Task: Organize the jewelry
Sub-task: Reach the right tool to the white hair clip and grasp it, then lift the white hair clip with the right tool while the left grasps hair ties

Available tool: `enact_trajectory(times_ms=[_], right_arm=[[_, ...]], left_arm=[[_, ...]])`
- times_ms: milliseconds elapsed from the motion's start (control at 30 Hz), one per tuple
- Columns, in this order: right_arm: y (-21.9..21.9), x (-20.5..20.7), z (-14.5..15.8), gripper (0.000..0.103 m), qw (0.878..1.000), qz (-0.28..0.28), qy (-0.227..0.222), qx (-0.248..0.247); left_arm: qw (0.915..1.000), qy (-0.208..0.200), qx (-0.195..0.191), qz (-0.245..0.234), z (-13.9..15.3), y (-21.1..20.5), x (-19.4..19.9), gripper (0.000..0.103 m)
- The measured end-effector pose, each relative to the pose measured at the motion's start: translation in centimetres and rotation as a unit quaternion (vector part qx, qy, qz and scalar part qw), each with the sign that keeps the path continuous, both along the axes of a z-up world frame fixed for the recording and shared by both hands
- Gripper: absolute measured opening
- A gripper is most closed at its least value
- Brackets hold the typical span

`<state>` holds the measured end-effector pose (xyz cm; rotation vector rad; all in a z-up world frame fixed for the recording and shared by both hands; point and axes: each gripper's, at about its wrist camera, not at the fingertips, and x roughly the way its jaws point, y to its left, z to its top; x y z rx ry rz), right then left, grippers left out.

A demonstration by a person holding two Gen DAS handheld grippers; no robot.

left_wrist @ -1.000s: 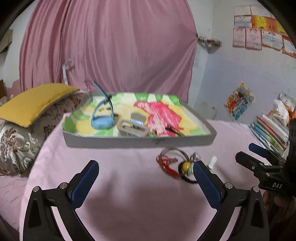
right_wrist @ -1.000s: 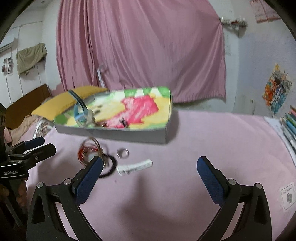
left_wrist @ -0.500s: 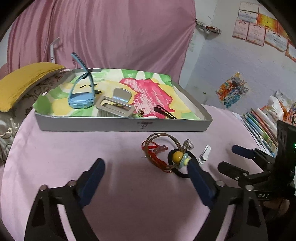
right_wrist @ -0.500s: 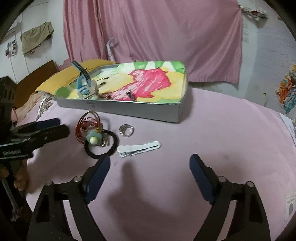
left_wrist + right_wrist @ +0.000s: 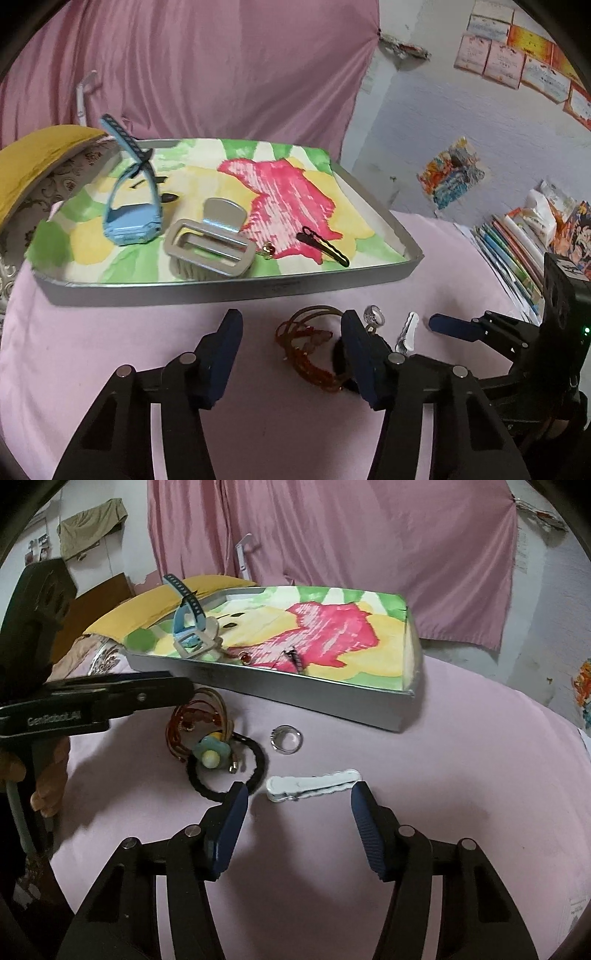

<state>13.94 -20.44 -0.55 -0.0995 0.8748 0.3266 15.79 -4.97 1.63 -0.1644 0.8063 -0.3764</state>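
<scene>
- Left gripper (image 5: 290,334): jaws had just been closing, stood half apart over the pink cloth (image 5: 110,332), holding nothing; red bracelets (image 5: 306,343) lay just ahead.
- Right gripper (image 5: 299,801): jaws likewise closing, half apart, empty; white hair clip (image 5: 314,785) lay between the fingertips, ungripped.
- Tray (image 5: 295,690) behind held a blue watch (image 5: 131,221).

One shallow grey tray (image 5: 229,290) held one blue watch (image 5: 133,221), one silver claw clip (image 5: 210,242), one black hairpin (image 5: 325,246) and one small red-stoned piece (image 5: 269,250). On the table (image 5: 461,775) lay one ring (image 5: 285,739), one white hair clip (image 5: 314,785), one black hair tie (image 5: 225,771) with a flower charm, and one tangle of reddish-brown cords (image 5: 192,720).
</scene>
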Motion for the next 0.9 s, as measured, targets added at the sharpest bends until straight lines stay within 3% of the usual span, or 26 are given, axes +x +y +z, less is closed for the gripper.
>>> enact_trajectory(times_ms=[167,367,500,767,900], right_arm=[[0.1,0.5,-0.1,0.053,1.000,-0.004,0.006,-0.001],[0.8,1.0,0.0,0.052,1.000,-0.010,0.002,-0.004],[0.9,0.7,0.0,0.033,1.000,-0.006,-0.003,-0.006],[0.4,-0.8,-0.4,0.015,1.000,0.006,-0.007,-0.005],[-0.6,-1.4,-0.4,0.013,1.000,-0.001,-0.007,-0.005]], left_arm=[[0.9991,0.008,0.019,-0.036,-0.2,-1.1,1.3,0.041],[0.9978,0.021,0.015,-0.061,-0.6,-1.5,1.3,0.023],[0.9967,0.011,0.029,-0.075,-0.3,-1.7,0.4,0.009],[0.9959,-0.003,0.036,-0.083,0.6,-1.6,-2.2,0.005],[0.9954,-0.005,0.035,-0.089,0.8,-1.8,-3.7,0.005]])
